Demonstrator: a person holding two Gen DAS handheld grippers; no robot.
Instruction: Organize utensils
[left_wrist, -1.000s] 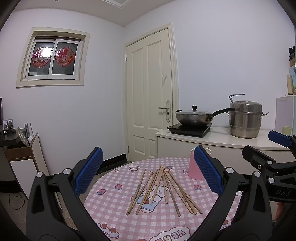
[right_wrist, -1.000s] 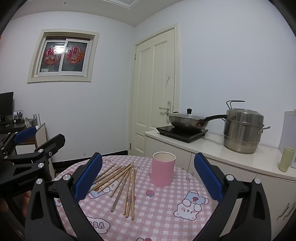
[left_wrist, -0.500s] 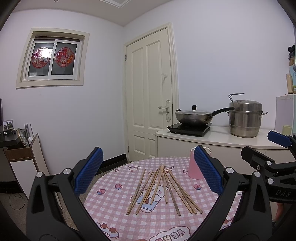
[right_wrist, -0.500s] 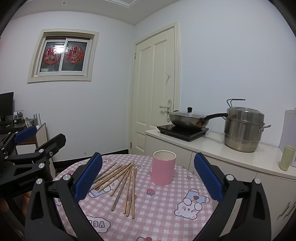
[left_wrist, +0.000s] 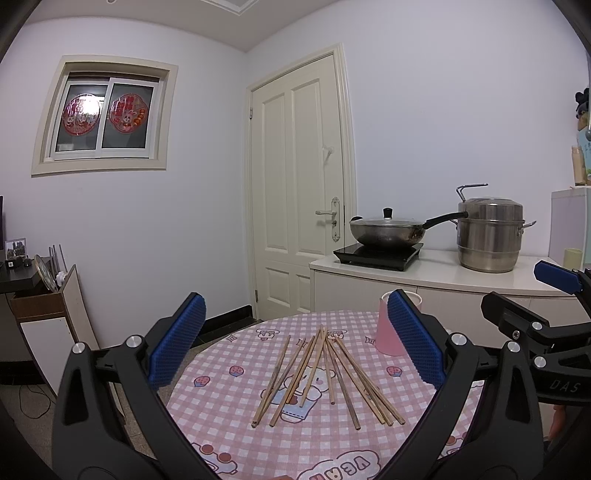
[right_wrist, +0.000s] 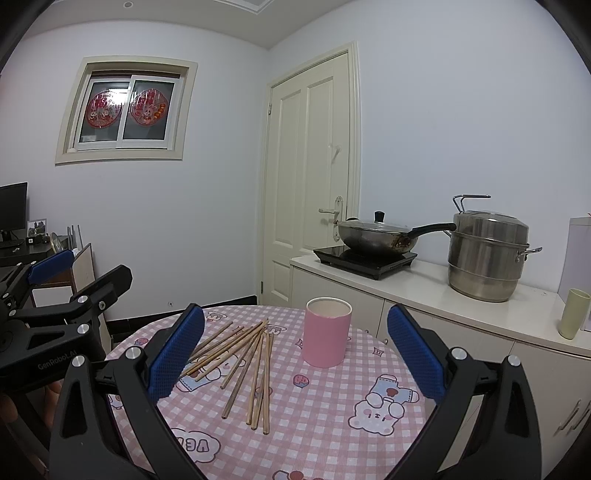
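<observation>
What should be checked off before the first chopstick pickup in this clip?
1. Left claw open, holding nothing: ok.
2. Right claw open, holding nothing: ok.
3. Chopsticks all lying flat on the checked tablecloth: ok.
4. Chopsticks separated for a single grasp: not ok, they overlap in a fan.
5. Pink cup upright, mouth unobstructed: ok.
6. Cup's inside empty: cannot tell.

Chopsticks and a cup on the table, counter behind

Low in the right wrist frame, the chopsticks (right_wrist: 243, 365) lie fanned on the table (right_wrist: 332, 435), left of the upright cup (right_wrist: 327, 336). Behind, at right, the counter (right_wrist: 480, 310) carries a wok (right_wrist: 376, 238) left of a steamer pot (right_wrist: 487, 254).
</observation>
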